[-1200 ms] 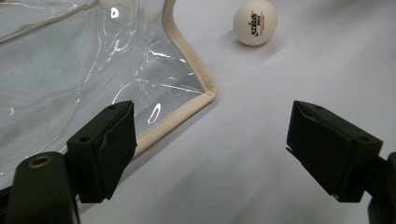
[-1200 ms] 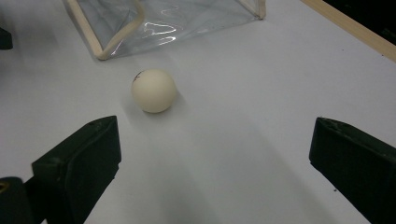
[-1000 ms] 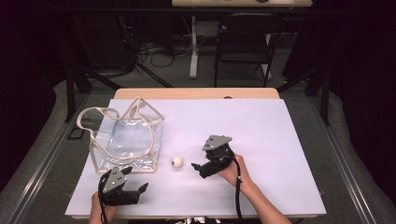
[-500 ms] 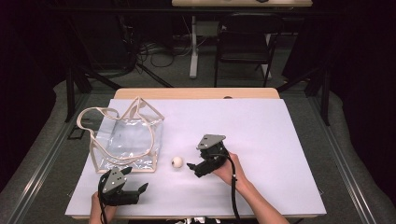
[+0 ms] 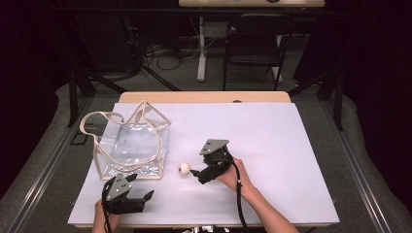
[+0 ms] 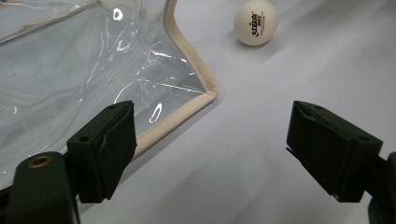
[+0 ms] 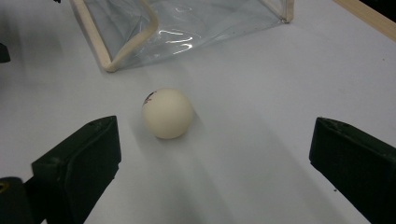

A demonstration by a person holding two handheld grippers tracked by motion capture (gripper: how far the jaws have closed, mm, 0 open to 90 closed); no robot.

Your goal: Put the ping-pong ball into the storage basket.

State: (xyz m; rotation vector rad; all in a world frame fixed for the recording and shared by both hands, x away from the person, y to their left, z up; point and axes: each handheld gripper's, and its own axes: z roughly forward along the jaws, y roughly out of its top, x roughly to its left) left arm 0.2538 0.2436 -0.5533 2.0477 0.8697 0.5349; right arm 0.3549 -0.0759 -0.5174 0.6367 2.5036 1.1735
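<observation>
A white ping-pong ball (image 5: 184, 168) (image 7: 167, 113) (image 6: 256, 21) rests on the white table cover, just right of a clear plastic tote bag (image 5: 133, 145) with beige trim and handles. My right gripper (image 5: 196, 173) is open, a short way right of the ball; in the right gripper view (image 7: 210, 158) the ball lies ahead between the wide-apart jaws, nearer the left one. My left gripper (image 5: 148, 196) is open near the table's front edge, below the bag; the left gripper view (image 6: 210, 154) has the bag's corner (image 6: 205, 91) ahead on the left.
The white cover (image 5: 291, 160) lies on a wooden table (image 5: 204, 96). Beyond the far edge stand a black chair (image 5: 255, 46), a desk leg and cables on the floor. A black cable (image 5: 239, 199) trails from the right gripper.
My right gripper has moved left toward the ball over the last second. The left gripper, the ball and the bag have stayed in place.
</observation>
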